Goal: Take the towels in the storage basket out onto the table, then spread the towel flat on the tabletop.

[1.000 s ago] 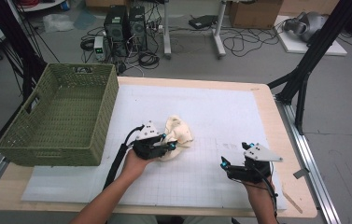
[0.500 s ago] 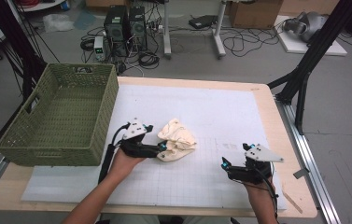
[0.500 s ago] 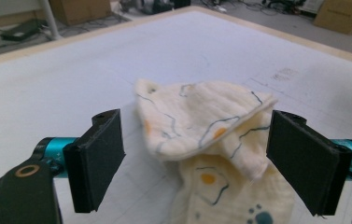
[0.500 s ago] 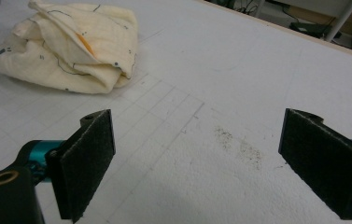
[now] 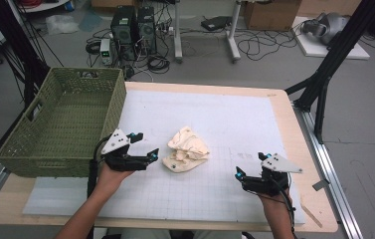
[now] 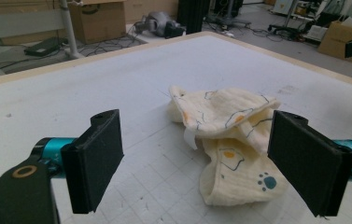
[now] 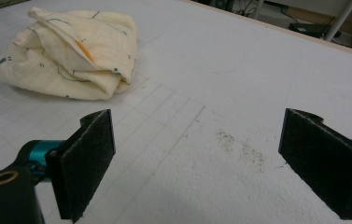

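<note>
A crumpled cream cloth (image 5: pixel 187 149) with small printed shapes lies on the white gridded mat (image 5: pixel 225 114), near its middle. My left gripper (image 5: pixel 146 145) hovers just left of the cloth and points at it. Its jaws have just been opening and stand wide apart with nothing between them. In the left gripper view the cloth (image 6: pixel 229 126) lies a short way beyond the open left gripper (image 6: pixel 197 163). My right gripper (image 5: pixel 249 167) rests open near the mat's front right. The right gripper view shows the cloth (image 7: pixel 66 56) far off at the upper left, beyond the open right gripper (image 7: pixel 201 163).
A green woven basket (image 5: pixel 113 107) stands on the table's left side, close behind my left hand. The wooden table edge (image 5: pixel 294 129) borders the mat on the right. Computers, cables and boxes sit on the floor beyond the table.
My left gripper has let go of the cloth, opened wide and drawn back to the left, toward the basket. The cloth stays on the mat. My right gripper has not moved.
</note>
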A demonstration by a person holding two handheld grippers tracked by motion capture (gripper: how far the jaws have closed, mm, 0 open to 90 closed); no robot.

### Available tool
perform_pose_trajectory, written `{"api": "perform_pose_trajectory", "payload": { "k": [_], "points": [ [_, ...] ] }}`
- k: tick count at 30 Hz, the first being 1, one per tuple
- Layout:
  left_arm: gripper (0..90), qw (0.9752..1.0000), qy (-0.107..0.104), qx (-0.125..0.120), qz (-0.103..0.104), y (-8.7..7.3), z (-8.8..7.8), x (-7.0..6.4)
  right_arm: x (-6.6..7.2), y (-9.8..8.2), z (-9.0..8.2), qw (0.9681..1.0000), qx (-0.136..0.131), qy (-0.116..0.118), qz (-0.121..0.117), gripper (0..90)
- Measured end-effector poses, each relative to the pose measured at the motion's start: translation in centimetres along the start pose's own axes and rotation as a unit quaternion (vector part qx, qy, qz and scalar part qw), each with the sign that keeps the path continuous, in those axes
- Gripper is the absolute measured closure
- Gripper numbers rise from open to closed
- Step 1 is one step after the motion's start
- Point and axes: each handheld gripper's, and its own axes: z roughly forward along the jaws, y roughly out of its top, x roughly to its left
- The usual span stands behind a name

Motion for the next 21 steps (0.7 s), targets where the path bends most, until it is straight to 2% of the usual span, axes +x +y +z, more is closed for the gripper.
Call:
{"api": "perform_pose_trajectory", "payload": {
  "k": [8,13,21],
  "points": [
    [18.4,0.9999,0.008,-0.004,-0.006,-0.04,-0.46,0.25,0.09,0.06,0.22,1.0,0.002,0.006,0.002,10.0],
    [18.3,1.0,0.0,0.004,-0.004,-0.12,-0.29,0.06,-0.08,0.09,0.37,1.0,0.001,0.004,0.001,10.0],
    [18.4,0.9999,0.01,0.006,-0.011,-0.16,-0.45,0.52,0.05,0.24,0.61,1.0,0.001,0.009,-0.002,10.0]
  ]
}}
